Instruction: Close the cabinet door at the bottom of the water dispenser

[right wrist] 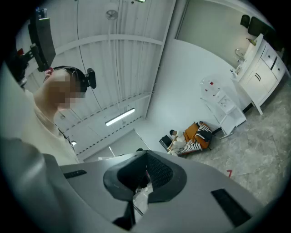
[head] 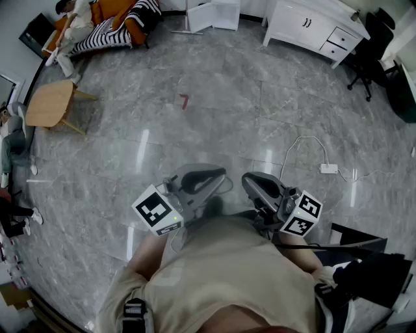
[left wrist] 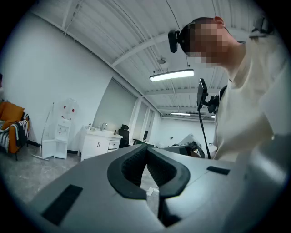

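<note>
The white water dispenser [head: 224, 12] stands far off by the back wall, and its bottom cabinet door [head: 198, 19] hangs open to the left. It is small in the left gripper view, where the water dispenser [left wrist: 62, 134] is at the left, and the water dispenser [right wrist: 223, 105] also shows in the right gripper view. Both grippers are held close to the person's chest, far from it. My left gripper [head: 207, 174] [left wrist: 146, 148] is shut with nothing in it. My right gripper [head: 259, 182] [right wrist: 146, 155] is shut too, also on nothing.
A white sideboard [head: 305, 26] stands right of the dispenser, with a black office chair [head: 367, 49] beyond it. A person sits on an orange sofa [head: 107, 23] at the back left, near a small wooden table [head: 51, 103]. A power strip [head: 328, 169] with its cable lies on the grey floor.
</note>
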Action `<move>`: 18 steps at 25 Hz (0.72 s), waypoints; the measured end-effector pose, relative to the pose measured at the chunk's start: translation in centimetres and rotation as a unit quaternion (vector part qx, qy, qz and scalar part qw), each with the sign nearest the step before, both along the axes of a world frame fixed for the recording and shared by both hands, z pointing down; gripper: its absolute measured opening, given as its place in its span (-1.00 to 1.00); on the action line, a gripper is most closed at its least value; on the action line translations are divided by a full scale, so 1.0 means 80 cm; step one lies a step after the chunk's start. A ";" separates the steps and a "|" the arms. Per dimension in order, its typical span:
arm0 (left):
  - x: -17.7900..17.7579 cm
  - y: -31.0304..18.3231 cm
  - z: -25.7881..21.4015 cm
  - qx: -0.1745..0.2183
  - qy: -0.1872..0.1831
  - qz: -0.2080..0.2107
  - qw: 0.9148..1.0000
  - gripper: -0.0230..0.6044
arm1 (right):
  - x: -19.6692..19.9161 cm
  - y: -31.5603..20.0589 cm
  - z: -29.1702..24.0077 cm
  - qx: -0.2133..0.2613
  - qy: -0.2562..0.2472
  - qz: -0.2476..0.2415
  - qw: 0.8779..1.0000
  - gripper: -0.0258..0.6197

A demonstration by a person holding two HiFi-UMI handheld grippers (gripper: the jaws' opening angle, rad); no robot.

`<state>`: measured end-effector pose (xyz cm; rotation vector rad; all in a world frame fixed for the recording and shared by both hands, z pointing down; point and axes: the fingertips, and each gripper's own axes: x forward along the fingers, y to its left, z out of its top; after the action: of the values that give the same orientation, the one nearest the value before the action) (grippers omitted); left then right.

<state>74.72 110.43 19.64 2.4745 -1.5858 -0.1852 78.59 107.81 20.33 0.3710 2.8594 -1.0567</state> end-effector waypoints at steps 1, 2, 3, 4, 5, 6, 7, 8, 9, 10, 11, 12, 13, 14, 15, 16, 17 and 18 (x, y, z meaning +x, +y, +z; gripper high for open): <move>-0.007 0.002 -0.005 0.008 0.006 -0.001 1.000 -0.95 | -0.008 0.005 0.000 0.000 -0.001 -0.004 1.000 -0.87; -0.014 0.004 -0.008 0.015 0.009 -0.003 1.000 -0.95 | -0.015 0.009 0.000 0.001 -0.002 -0.008 1.000 -0.87; -0.022 0.005 -0.010 0.020 0.009 -0.007 1.000 -0.95 | -0.022 0.011 -0.001 0.002 -0.002 -0.012 1.000 -0.87; -0.028 0.006 -0.010 0.020 0.003 -0.012 1.000 -0.95 | -0.028 0.013 -0.002 0.004 -0.003 -0.015 1.000 -0.87; -0.034 0.005 -0.008 0.018 -0.006 -0.019 1.000 -0.95 | -0.033 0.013 -0.003 0.007 -0.003 -0.017 1.000 -0.87; -0.039 0.005 -0.005 0.014 -0.017 -0.027 0.999 -0.95 | -0.038 0.012 -0.004 0.010 -0.003 -0.020 1.000 -0.87; -0.044 0.004 -0.003 0.010 -0.026 -0.036 0.999 -0.95 | -0.043 0.010 -0.005 0.014 -0.003 -0.024 1.000 -0.87; -0.049 0.004 -0.002 0.008 -0.031 -0.046 0.998 -0.95 | -0.048 0.009 -0.005 0.016 -0.003 -0.028 0.999 -0.87; -0.055 0.003 -0.003 0.008 -0.034 -0.055 0.998 -0.95 | -0.054 0.007 -0.006 0.018 -0.003 -0.033 0.999 -0.87; -0.062 0.002 -0.004 0.011 -0.035 -0.063 0.997 -0.95 | -0.060 0.005 -0.007 0.019 -0.003 -0.038 0.999 -0.87; -0.069 -0.002 -0.007 0.014 -0.035 -0.069 0.997 -0.95 | -0.066 0.001 -0.008 0.020 -0.004 -0.041 0.999 -0.87; -0.077 -0.007 -0.010 0.017 -0.035 -0.076 0.996 -0.95 | -0.071 -0.005 -0.010 0.022 -0.007 -0.042 0.999 -0.87; -0.084 -0.015 -0.012 0.019 -0.036 -0.082 0.996 -0.95 | -0.076 -0.013 -0.012 0.026 -0.012 -0.044 0.999 -0.87; -0.090 -0.025 -0.013 0.019 -0.037 -0.088 0.995 -0.95 | -0.080 -0.024 -0.015 0.029 -0.018 -0.045 0.998 -0.87; -0.096 -0.037 -0.014 0.019 -0.036 -0.092 0.995 -0.95 | -0.084 -0.036 -0.016 0.031 -0.023 -0.047 0.998 -0.87; -0.100 -0.051 -0.014 0.019 -0.033 -0.095 0.995 -0.95 | -0.087 -0.050 -0.016 0.032 -0.027 -0.049 0.998 -0.87; -0.102 -0.066 -0.014 0.020 -0.028 -0.095 0.995 -0.95 | -0.090 -0.065 -0.015 0.031 -0.028 -0.051 0.998 -0.87; -0.104 -0.082 -0.015 0.019 -0.025 -0.093 0.995 -0.95 | -0.092 -0.080 -0.014 0.028 -0.029 -0.053 0.998 -0.87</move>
<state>66.38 103.88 18.43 2.3744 -1.8509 -0.1844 71.19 101.40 19.17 0.5528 2.8506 -0.9659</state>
